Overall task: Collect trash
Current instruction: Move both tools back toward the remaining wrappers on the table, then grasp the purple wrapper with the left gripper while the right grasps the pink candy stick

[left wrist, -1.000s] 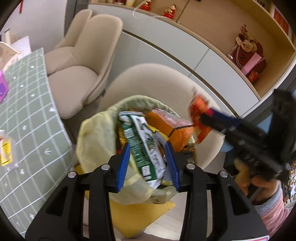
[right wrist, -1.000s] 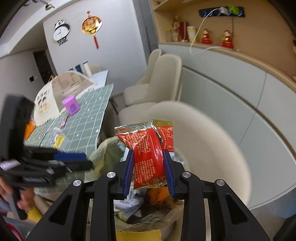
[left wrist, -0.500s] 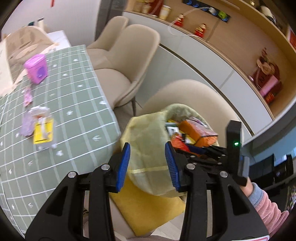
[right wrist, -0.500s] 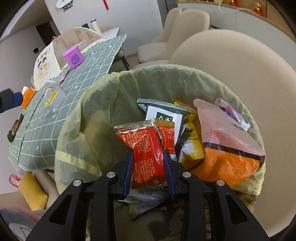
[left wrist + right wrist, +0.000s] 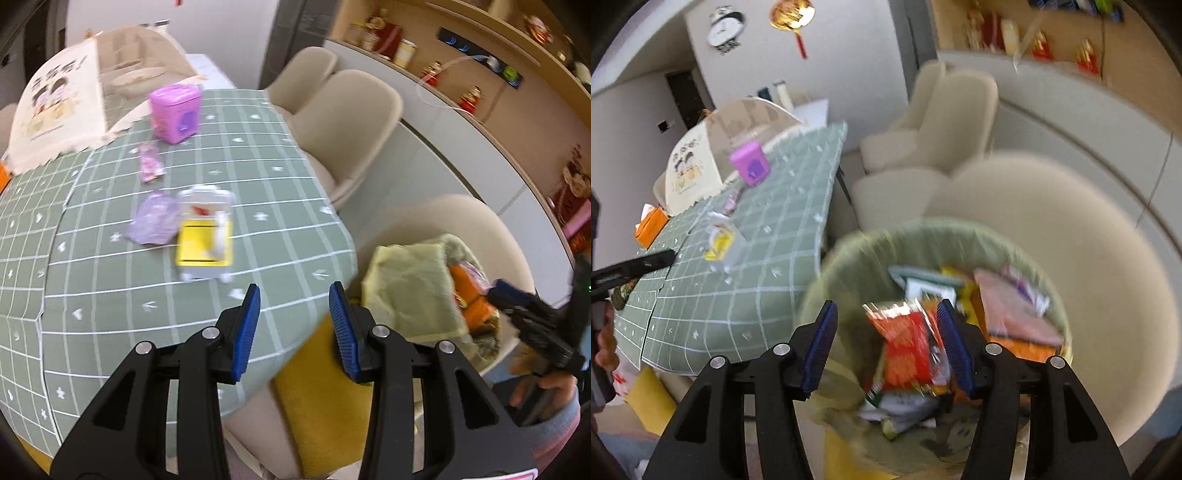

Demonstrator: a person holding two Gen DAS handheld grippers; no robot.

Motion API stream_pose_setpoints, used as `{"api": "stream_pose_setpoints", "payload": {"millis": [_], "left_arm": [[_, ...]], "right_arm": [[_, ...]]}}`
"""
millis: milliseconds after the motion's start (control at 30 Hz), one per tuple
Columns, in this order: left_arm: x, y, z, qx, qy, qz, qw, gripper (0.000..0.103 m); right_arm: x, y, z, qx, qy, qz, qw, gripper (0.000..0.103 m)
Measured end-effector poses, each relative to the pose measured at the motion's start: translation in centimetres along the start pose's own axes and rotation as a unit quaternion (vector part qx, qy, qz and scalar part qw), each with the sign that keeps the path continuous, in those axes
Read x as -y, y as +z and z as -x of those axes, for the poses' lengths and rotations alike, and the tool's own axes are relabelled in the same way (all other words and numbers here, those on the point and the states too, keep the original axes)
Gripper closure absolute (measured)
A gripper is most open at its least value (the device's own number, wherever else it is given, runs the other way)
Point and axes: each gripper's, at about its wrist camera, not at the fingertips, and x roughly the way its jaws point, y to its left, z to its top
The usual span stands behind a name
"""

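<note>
My right gripper [image 5: 888,310] hangs over the green-lined trash bin [image 5: 849,251], and its jaws are opening. The red snack packet [image 5: 908,350] is loose between them, blurred, atop the other wrappers in the bin. My left gripper [image 5: 293,299] is open with nothing in it, over the near edge of the green checked table [image 5: 110,295]. Ahead of it lie a yellow-and-white packet [image 5: 205,240], a crumpled purple wrapper [image 5: 155,219] and a small pink wrapper [image 5: 150,168]. In the left wrist view the bin [image 5: 406,288] is at the right.
A purple box [image 5: 175,112] and a mesh food cover [image 5: 66,107] stand at the table's far side. Beige chairs [image 5: 343,122] line the table's right side, and the bin rests on one. A yellow cushion [image 5: 325,398] lies on the nearest seat. An orange tissue box [image 5: 650,225] sits at the table's left.
My right gripper dropped into the bin, then widened and let go of the red packet. My left gripper swung from the bin leftward to the table.
</note>
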Motion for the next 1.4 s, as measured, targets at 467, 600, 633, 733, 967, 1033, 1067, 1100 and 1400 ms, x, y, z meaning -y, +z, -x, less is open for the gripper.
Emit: {"api": "stream_pose_setpoints", "payload": {"millis": [467,600,633,733,967,1033,1067,1100,1400], "left_arm": [[-14.5,1.0,0.1,0.005,0.026,0.076,0.9968,0.066],[-16.3,1.9,-1.3,-0.002,0.002,0.034,0.9994,0.066],[-16.6,2.2,-1.6,-0.003,-0.007,0.023,0.9997,0.066],[-17.6,3.7,-3.0,-0.004,-0.032,0.000,0.9995,0.066],[-19.7,7.3,-6.9,-0.026,-0.056,0.034,0.9975,0.065],[-19.0,7.6,-8.2,-0.041,-0.052,-0.003,0.9978,0.065],[-18.8,7.7,-8.6,-0.044,-0.049,-0.020,0.9977,0.065],[-18.4,7.9,-9.3,-0.046,-0.046,-0.050,0.9966,0.065],[-17.7,10.2,-13.9,-0.091,-0.085,-0.147,0.9813,0.068]], "right_arm": [[-12.7,4.1,-3.0,-0.001,0.063,0.047,0.997,0.043],[-15.5,4.8,-5.2,-0.012,0.060,0.046,0.997,0.043],[-16.3,5.0,-5.8,-0.014,0.062,0.047,0.997,0.044],[-18.3,5.2,-6.5,-0.013,0.050,0.062,0.997,0.044],[-20.7,4.7,-8.7,-0.024,0.045,0.035,0.998,0.044],[-21.2,4.1,-9.4,-0.037,0.050,0.028,0.998,0.044],[-21.4,3.7,-9.8,-0.046,0.054,0.022,0.997,0.044],[-21.6,3.5,-9.9,-0.050,0.054,0.020,0.997,0.044],[-21.9,1.2,-10.0,-0.076,0.037,0.025,0.996,0.044]]}}
